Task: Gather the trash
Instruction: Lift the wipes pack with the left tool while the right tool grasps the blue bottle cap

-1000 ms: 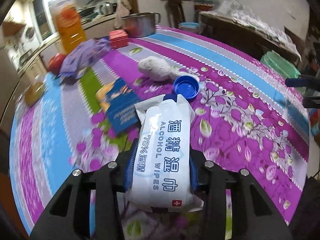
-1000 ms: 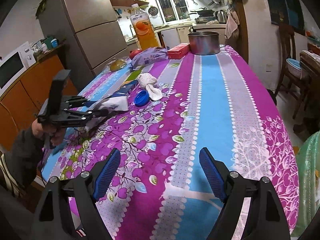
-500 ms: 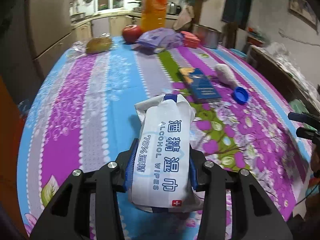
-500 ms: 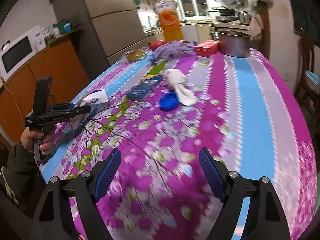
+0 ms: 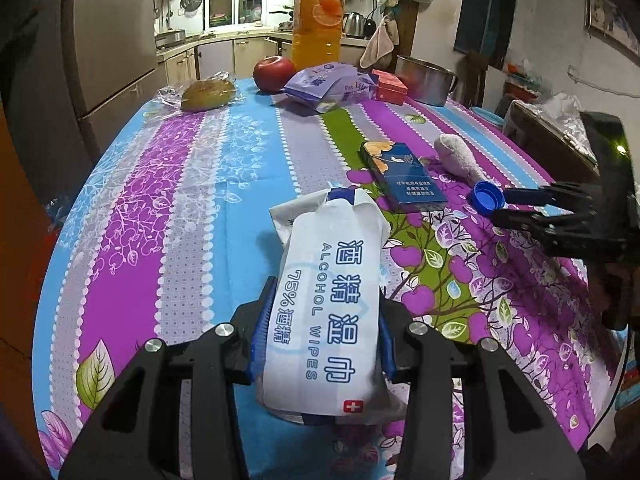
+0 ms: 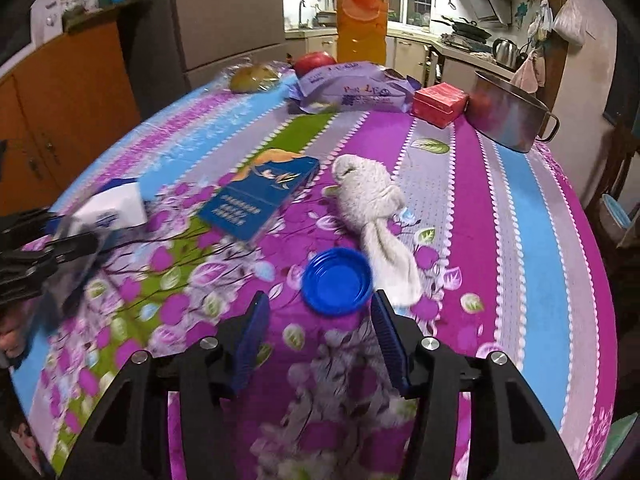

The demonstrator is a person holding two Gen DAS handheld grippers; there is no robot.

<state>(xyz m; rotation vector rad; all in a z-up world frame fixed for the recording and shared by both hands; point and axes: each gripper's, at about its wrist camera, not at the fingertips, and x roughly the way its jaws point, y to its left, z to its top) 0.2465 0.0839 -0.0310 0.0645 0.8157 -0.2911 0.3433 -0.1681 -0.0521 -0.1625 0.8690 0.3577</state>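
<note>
My left gripper jaws clamp a crumpled white alcohol wipes packet above the desk; right gripper jaws, unclenched and just narrowing, approach a blue bottle cap.

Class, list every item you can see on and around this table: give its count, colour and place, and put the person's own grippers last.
alcohol wipes pack: 1, white with blue print, clamped in the left gripper
bottle cap: 1, blue, just ahead of the right gripper
rag: 1, white, crumpled beside the cap
flat box: 1, dark blue, mid table
snack bag: 1, purple, far end
small box: 1, red, beside the pot
metal pot: 1, steel, far right
apple: 1, red, far end
wrapped bun: 1, brown, far left
juice bottle: 1, orange, far end
tablecloth: 1, purple and blue stripes
left gripper: 1, black, blue pads
right gripper: 1, black, jaws apart, empty, have just been closing
</note>
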